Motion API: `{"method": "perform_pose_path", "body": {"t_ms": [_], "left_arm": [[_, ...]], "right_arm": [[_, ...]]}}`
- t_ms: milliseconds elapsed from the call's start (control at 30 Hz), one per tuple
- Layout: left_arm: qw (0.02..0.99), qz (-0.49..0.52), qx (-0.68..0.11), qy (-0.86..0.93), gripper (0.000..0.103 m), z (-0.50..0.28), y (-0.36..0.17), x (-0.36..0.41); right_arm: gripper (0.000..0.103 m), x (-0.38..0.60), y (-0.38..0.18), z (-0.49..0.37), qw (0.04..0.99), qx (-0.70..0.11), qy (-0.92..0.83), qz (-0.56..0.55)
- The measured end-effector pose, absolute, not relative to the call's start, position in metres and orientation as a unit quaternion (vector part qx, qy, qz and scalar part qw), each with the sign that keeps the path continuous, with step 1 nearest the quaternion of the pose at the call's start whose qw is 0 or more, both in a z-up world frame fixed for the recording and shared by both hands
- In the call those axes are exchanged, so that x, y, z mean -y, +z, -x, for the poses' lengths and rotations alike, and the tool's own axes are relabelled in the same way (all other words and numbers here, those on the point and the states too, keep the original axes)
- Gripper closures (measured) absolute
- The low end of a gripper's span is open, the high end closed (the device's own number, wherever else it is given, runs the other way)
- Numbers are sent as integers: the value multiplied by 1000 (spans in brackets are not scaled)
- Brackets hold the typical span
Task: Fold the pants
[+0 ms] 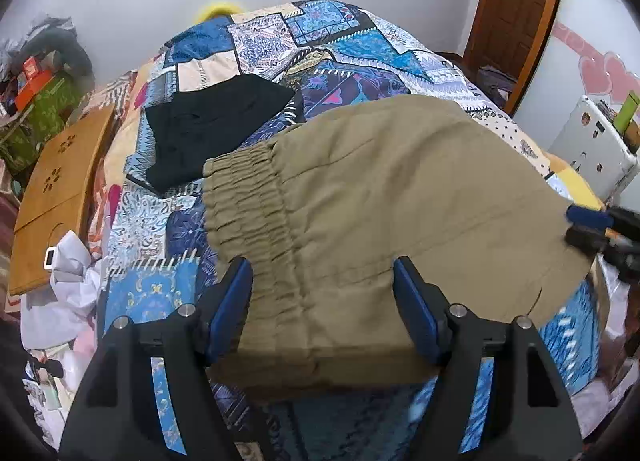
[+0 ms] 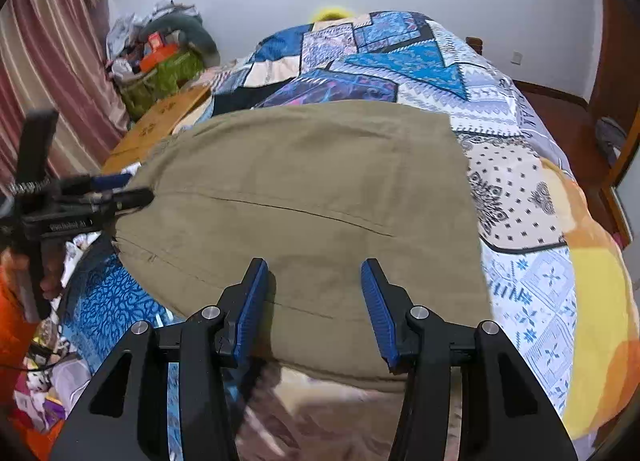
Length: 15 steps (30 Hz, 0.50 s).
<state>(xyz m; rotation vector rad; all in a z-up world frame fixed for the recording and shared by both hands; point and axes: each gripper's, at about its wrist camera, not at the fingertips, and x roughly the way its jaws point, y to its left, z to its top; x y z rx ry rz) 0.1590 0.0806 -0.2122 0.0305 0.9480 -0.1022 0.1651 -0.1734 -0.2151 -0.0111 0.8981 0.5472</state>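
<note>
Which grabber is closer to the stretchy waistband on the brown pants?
Left. The left gripper hangs right over the waistband, fingers open on either side of it. The right gripper is open over the pants farther along, away from that band.

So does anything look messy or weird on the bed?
The khaki pants lie mostly flat on the patchwork quilt, but their near edge hangs over the side of the bed, between the open fingers of the left gripper and right gripper. A black garment lies rumpled beside the waistband.

Matt khaki cloth pants (image 1: 380,197), wooden board (image 1: 60,189)
</note>
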Motion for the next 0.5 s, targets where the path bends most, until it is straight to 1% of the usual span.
{"method": "perform_pose_path", "body": {"t_ms": [133, 233, 300, 500], "left_arm": [[892, -23, -450, -44, 29, -146, -210, -88], [892, -8, -450, -41, 27, -142, -212, -98], [892, -3, -451, -37, 24, -140, -216, -100], [890, 33, -454, -32, 23, -136, -225, -107]], "right_arm": [[58, 202, -216, -161, 870, -437, 226, -12], [58, 221, -223, -155, 868, -442, 222, -40], [58, 227, -225, -150, 866, -443, 223, -57], [57, 229, -227, -141, 869, -440, 216, -64]]}}
